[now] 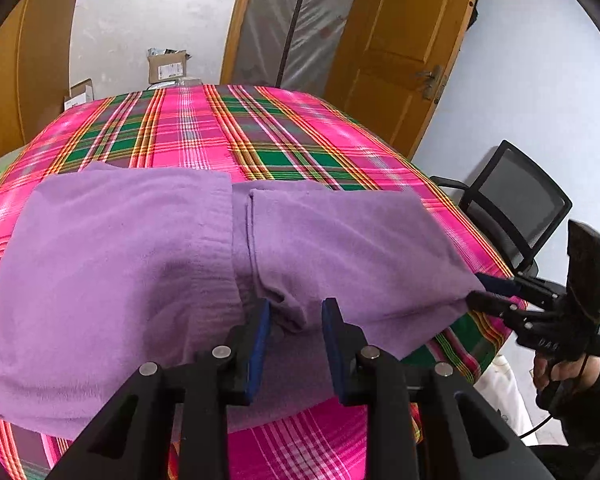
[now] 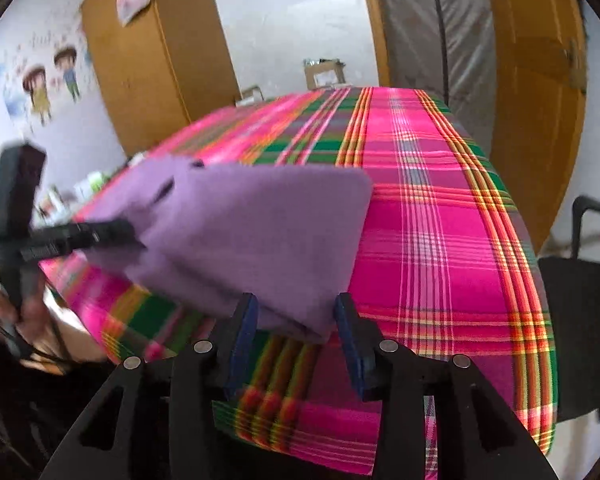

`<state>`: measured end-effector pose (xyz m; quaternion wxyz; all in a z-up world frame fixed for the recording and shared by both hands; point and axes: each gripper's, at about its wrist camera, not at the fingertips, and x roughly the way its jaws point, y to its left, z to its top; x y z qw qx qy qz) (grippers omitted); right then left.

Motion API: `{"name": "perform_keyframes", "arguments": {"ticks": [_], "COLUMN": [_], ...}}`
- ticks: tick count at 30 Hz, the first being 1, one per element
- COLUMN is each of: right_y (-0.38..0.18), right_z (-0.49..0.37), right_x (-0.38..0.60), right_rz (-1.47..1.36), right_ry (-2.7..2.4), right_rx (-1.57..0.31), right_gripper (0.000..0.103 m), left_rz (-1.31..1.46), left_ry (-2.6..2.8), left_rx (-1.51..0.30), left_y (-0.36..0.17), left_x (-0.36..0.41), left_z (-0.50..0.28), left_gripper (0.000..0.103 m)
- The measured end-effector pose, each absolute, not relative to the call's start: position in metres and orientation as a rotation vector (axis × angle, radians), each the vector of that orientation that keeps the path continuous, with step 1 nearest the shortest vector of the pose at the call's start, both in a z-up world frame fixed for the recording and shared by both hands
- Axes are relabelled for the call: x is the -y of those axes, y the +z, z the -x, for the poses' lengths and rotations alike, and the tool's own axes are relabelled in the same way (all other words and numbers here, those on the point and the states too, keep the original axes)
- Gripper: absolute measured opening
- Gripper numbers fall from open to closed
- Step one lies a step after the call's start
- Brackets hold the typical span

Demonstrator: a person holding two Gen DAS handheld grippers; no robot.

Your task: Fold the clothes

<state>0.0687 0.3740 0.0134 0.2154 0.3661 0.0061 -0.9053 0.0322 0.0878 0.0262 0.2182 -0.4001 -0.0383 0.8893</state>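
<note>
A folded purple garment point(image 1: 140, 264) lies on the plaid tablecloth point(image 1: 228, 132), near its front edge. The left gripper point(image 1: 296, 320) hovers over the garment's middle crease, jaws parted with loose cloth between them, not pinched. The right gripper point(image 2: 296, 316) stands at the garment's right corner, jaws wide, pads clear of the cloth.

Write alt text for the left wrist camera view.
A folded purple garment lies on a pink plaid tablecloth. The left gripper straddles a bunched fold; the right gripper sits at the garment's right corner.
</note>
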Motion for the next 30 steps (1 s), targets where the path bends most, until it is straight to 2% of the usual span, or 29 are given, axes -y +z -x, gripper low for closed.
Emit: {"name": "perform_keyframes", "arguments": {"ticks": [3,5,8,14,16,19,20,22,23,24,30], "right_y": [0.009,0.010,0.012,0.010,0.009,0.012,0.013,0.014,0.014,0.014,0.015], "right_z": [-0.067,-0.066,-0.066,-0.063,-0.062,-0.062,-0.062,-0.062,-0.061,-0.061,-0.066], "right_x": [-0.372,-0.373,-0.377,-0.385,-0.387,-0.391,-0.390,-0.387,-0.384,-0.384,-0.397], "right_rz": [-1.028,-1.029,-1.018,-1.025,-1.043,-1.040,-1.035,-1.026,-1.025,-1.023,-1.027], "right_ry": [-2.516,-2.518,-2.527,-2.522,-2.499,-2.509,-2.514,-2.524,-2.524,-2.521,-2.474], "right_rx": [-0.052,-0.060,-0.043,0.005,0.023,0.047,0.040,0.021,0.007,0.007,0.075], "right_gripper": [0.038,0.022,0.012,0.011,0.012,0.024,0.025,0.024,0.016,0.013,0.015], "left_rz": [1.111,1.111,1.106,1.122,1.122,1.131,1.135,1.137,1.137,1.138,1.073], "left_ry": [2.458,2.451,2.432,2.401,2.395,2.398,2.399,2.402,2.403,2.403,2.470], "left_rx": [0.114,0.113,0.115,0.132,0.159,0.164,0.165,0.156,0.159,0.162,0.153], "left_y": [0.026,0.025,0.026,0.020,0.019,0.017,0.016,0.017,0.019,0.021,0.044], "left_x": [-0.088,-0.089,-0.091,-0.091,-0.087,-0.087,-0.087,-0.088,-0.086,-0.085,-0.071], "left_z": [-0.031,-0.030,-0.030,-0.029,-0.028,-0.027,-0.027,-0.027,-0.028,-0.029,-0.044], "left_gripper": [0.027,0.026,0.025,0.025,0.020,0.018,0.018,0.018,0.018,0.018,0.018]}}
